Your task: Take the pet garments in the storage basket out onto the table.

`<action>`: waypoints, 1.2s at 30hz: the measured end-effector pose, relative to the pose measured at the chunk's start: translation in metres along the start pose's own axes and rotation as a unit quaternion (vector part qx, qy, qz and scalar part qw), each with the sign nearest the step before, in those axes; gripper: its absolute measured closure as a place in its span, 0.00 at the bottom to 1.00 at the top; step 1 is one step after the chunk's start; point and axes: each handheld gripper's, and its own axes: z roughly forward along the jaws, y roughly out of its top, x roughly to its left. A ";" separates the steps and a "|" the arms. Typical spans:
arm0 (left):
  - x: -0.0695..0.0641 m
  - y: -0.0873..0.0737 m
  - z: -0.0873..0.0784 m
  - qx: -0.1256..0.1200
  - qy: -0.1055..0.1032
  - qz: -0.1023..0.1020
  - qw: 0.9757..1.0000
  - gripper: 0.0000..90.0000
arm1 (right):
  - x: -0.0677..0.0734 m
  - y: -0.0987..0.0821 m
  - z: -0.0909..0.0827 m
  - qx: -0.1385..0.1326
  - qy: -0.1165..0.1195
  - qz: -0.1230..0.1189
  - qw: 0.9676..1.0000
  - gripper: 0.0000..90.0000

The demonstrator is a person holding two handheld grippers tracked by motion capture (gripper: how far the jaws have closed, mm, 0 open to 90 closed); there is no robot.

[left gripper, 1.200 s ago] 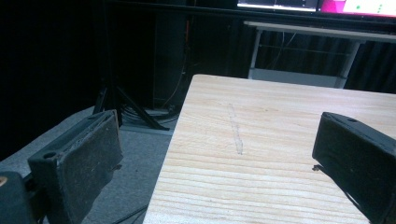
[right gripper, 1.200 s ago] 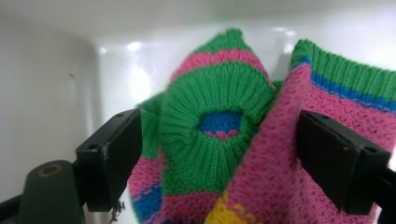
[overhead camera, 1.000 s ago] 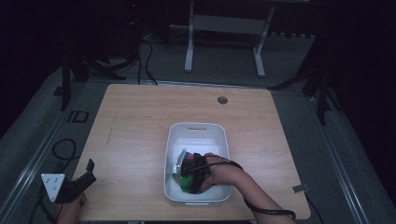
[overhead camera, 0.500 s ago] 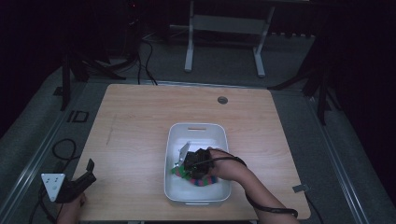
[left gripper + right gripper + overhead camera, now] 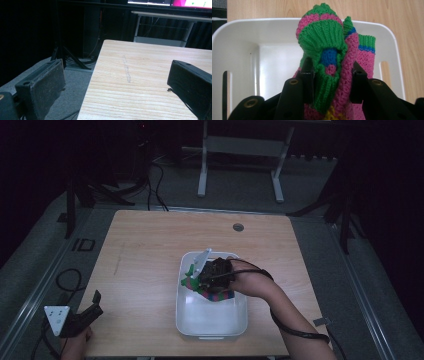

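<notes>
Knitted piece [image 5: 329, 50]: a chunky ribbed knit in green, pink and blue bands, with a touch of yellow low down; soft, bunched and folded over itself; it hung above the bin, pinched up in the right gripper.
Right gripper [image 5: 330, 82]: black hard jaws clamped on the knit from both sides, the wool bulging between them; in the high view it [image 5: 212, 272] stood over the far half of the bin.
Bin [image 5: 239, 47]: white smooth plastic, rectangular with rounded corners and slot handles in the end walls; its floor beside the knit lay bare.
Left gripper [image 5: 115, 82]: matte black pads, rough-faced, spread wide with nothing between them; it [image 5: 82, 317] sat at the table's near left corner, well apart from the bin.
Table [image 5: 145, 250]: pale wood grain, flat, with a faint scratch; broad bare board lay on the left and far sides; the left edge dropped straight to grey floor.
</notes>
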 end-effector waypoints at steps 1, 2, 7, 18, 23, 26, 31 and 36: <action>0.000 0.000 0.000 0.000 0.000 0.000 1.000 0.02 | -0.001 0.000 -0.003 -0.004 -0.002 0.001 1.000 0.72; 0.000 0.000 0.000 0.000 0.000 0.000 1.000 0.02 | -0.002 -0.001 -0.007 -0.008 -0.003 0.005 1.000 0.72; 0.000 0.000 0.000 0.001 0.001 0.001 1.000 0.02 | -0.006 -0.006 -0.024 -0.024 -0.013 0.011 1.000 0.72; 0.000 0.000 0.000 0.001 0.003 0.001 1.000 0.02 | -0.019 -0.039 -0.063 -0.021 -0.046 0.035 0.998 0.72; -0.001 0.000 0.000 0.001 0.004 0.003 1.000 0.02 | -0.026 -0.063 -0.077 -0.020 -0.060 0.057 0.996 0.72; -0.001 0.000 0.000 0.001 0.004 0.003 1.000 0.02 | -0.029 -0.080 -0.084 -0.016 -0.071 0.072 0.995 0.72; -0.001 0.000 0.000 0.001 0.005 0.003 1.000 0.02 | -0.034 -0.109 -0.092 -0.012 -0.081 0.097 0.992 0.72; -0.001 0.000 0.000 0.001 0.005 0.004 1.000 0.02 | -0.036 -0.137 -0.097 -0.001 -0.090 0.122 0.988 0.72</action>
